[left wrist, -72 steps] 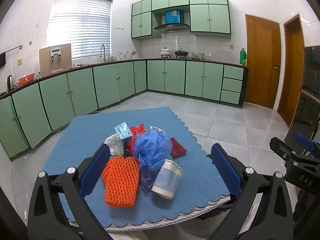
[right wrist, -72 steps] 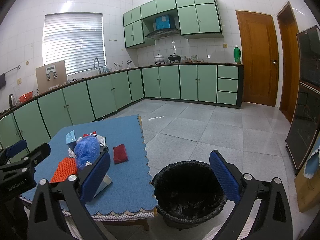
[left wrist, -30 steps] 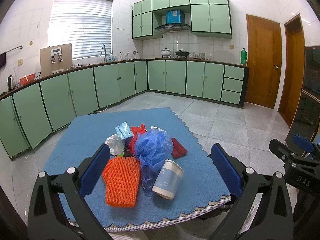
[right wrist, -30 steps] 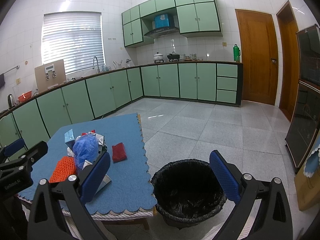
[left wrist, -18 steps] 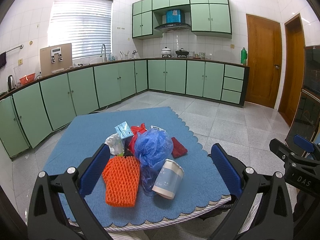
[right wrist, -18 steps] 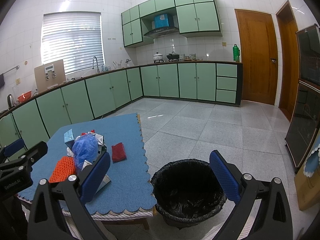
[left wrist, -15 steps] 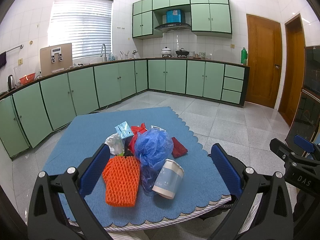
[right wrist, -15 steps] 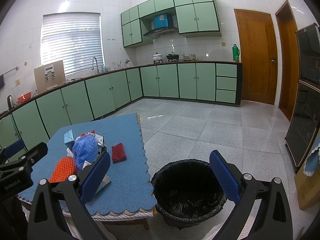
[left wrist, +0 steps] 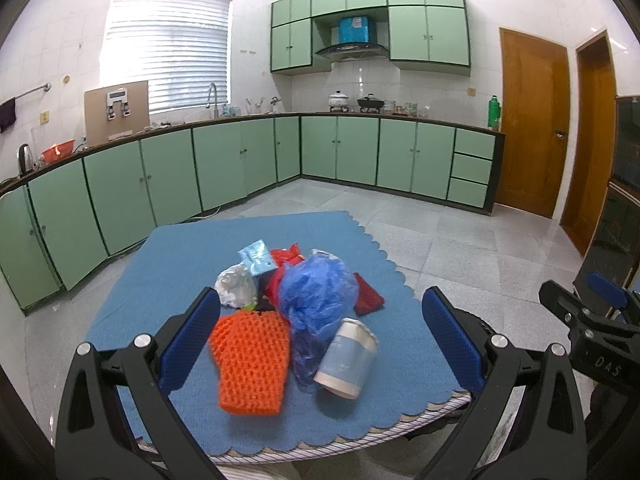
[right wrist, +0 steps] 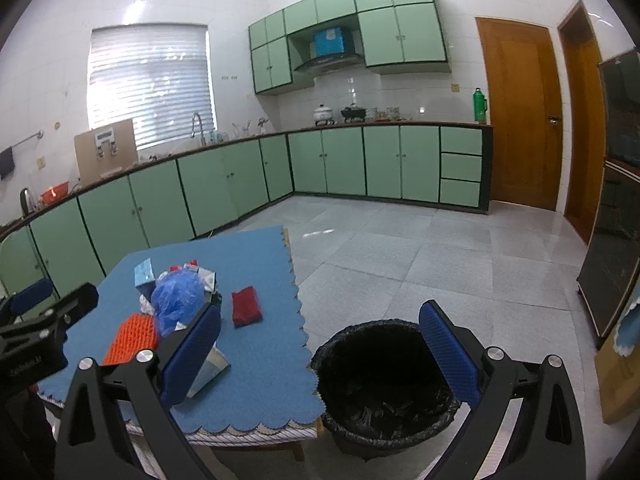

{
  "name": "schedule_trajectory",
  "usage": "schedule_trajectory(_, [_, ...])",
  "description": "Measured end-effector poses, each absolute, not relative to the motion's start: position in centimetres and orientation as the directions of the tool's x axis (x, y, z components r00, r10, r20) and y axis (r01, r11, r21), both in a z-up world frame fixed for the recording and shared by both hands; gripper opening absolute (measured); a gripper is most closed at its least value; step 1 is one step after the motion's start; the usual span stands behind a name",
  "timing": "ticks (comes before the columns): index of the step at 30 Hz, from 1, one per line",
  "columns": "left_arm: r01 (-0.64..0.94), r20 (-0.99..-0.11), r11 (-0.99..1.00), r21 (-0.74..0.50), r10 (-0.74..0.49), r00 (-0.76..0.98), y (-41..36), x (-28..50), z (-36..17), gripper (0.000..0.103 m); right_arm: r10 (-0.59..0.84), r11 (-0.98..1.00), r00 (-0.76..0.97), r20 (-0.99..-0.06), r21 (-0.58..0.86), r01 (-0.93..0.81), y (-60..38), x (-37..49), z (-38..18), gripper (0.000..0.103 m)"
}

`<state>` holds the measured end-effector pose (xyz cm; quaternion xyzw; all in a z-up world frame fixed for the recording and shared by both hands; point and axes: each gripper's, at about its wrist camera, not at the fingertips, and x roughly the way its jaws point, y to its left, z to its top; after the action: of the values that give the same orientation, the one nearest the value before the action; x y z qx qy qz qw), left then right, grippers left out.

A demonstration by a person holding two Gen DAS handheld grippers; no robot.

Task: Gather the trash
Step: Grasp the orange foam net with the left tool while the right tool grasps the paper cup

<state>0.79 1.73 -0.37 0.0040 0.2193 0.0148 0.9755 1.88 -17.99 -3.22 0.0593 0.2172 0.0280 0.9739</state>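
Observation:
A pile of trash lies on the blue table mat (left wrist: 192, 248): an orange foam net (left wrist: 252, 364), a crumpled blue plastic bag (left wrist: 318, 292), a tipped white and blue cup (left wrist: 346, 360), a red packet (left wrist: 368, 300), a light blue carton (left wrist: 256, 256) and a white wrapper (left wrist: 236, 290). My left gripper (left wrist: 320, 340) is open and empty, held just before the pile. My right gripper (right wrist: 320, 356) is open and empty, above the gap between the table and the black-lined trash bin (right wrist: 384, 380). The red packet (right wrist: 246, 306) lies apart from the pile.
The bin stands on the tiled floor right of the table's near corner. Green cabinets (left wrist: 224, 168) line the far walls. Wooden doors (right wrist: 520, 112) are at the right. A dark oven front (right wrist: 616, 248) is at the far right.

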Motion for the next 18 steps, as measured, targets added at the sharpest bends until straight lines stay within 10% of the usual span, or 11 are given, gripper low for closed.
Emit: schedule_trajectory(18, [-0.21,-0.572,0.976,0.06,0.206,0.794,12.0,3.6,-4.6,0.098,0.174,0.983,0.81,-0.56,0.153,-0.106,-9.2,7.3,-8.8,0.093])
